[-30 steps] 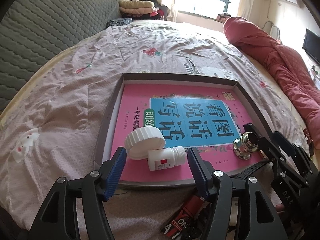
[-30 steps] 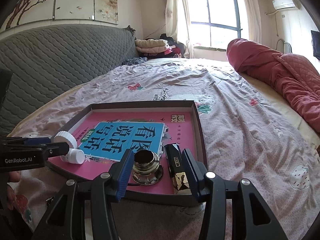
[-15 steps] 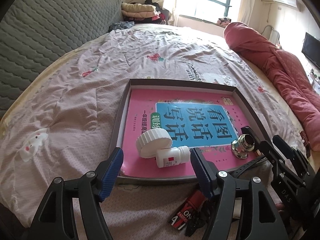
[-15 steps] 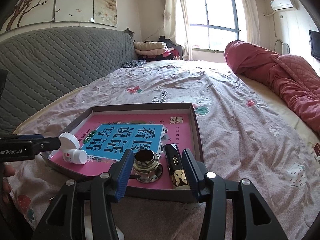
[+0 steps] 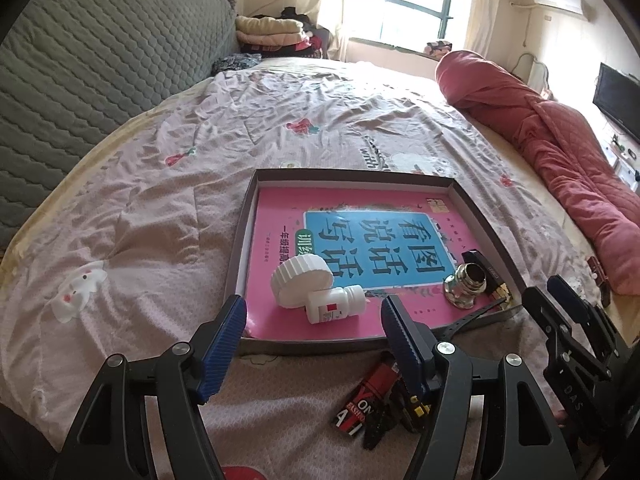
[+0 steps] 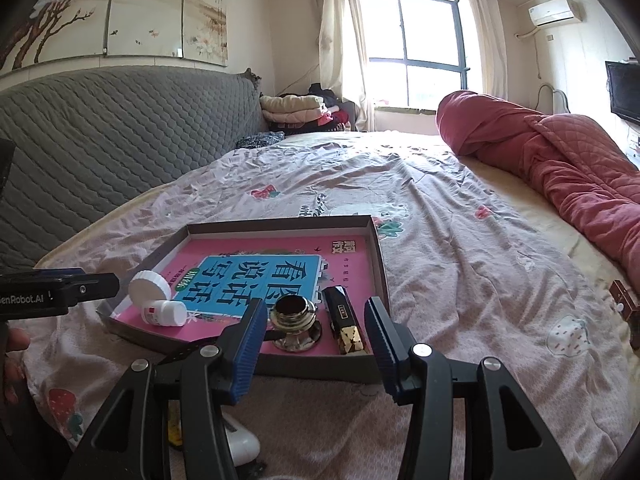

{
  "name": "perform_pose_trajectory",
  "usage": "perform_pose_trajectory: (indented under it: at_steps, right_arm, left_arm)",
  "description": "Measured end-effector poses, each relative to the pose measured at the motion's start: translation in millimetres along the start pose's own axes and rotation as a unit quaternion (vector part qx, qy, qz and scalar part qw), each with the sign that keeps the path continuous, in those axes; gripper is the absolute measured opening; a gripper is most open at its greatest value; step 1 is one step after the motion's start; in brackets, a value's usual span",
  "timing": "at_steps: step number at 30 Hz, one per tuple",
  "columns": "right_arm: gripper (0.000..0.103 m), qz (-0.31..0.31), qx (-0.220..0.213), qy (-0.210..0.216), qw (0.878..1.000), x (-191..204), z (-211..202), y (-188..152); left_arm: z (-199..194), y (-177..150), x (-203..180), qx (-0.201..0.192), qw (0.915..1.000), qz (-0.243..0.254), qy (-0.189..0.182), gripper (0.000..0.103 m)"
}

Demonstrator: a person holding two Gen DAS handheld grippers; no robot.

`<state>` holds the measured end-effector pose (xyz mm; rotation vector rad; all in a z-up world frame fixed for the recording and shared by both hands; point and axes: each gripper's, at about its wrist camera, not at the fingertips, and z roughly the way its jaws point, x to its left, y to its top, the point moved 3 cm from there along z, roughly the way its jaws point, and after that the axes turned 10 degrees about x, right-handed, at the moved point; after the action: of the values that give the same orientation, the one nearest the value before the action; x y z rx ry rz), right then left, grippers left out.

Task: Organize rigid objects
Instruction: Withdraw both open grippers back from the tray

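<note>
A shallow dark tray (image 5: pixel 240 256) on the bed holds a pink book (image 5: pixel 352 208). On the book lie a white jar with a ribbed cap (image 5: pixel 302 282), a small white bottle (image 5: pixel 336 306) on its side, a shiny metal jar (image 5: pixel 466 286) and a black-and-gold box (image 6: pixel 344 320). My left gripper (image 5: pixel 310 320) hovers open before the tray's near edge, its pads clear of the bottle. My right gripper (image 6: pixel 316 320) is open too, short of the metal jar (image 6: pixel 296 320), nothing between its pads. It shows at the right in the left wrist view (image 5: pixel 550 298).
A red-and-black tool (image 5: pixel 372 400) lies on the quilt just in front of the tray. A white object (image 6: pixel 240 444) sits under the right gripper, a small brown box (image 6: pixel 624 304) far right. A grey headboard (image 6: pixel 100 128) stands left, a rolled red quilt (image 6: pixel 540 148) right.
Both grippers have drawn back and up from the tray, so its contents look smaller and farther. The left jaws stand slightly wider. Nothing in the tray has moved.
</note>
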<state>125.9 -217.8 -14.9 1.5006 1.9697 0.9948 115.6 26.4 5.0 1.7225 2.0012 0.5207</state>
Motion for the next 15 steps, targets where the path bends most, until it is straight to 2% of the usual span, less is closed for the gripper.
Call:
perform_pose_trajectory:
  at_steps: [15]
  right_arm:
    - [0.050,-0.003,0.013,0.001,1.000,15,-17,-14]
  left_arm:
    - [-32,-2,5,-0.020,0.9998,-0.002,-0.009,0.072]
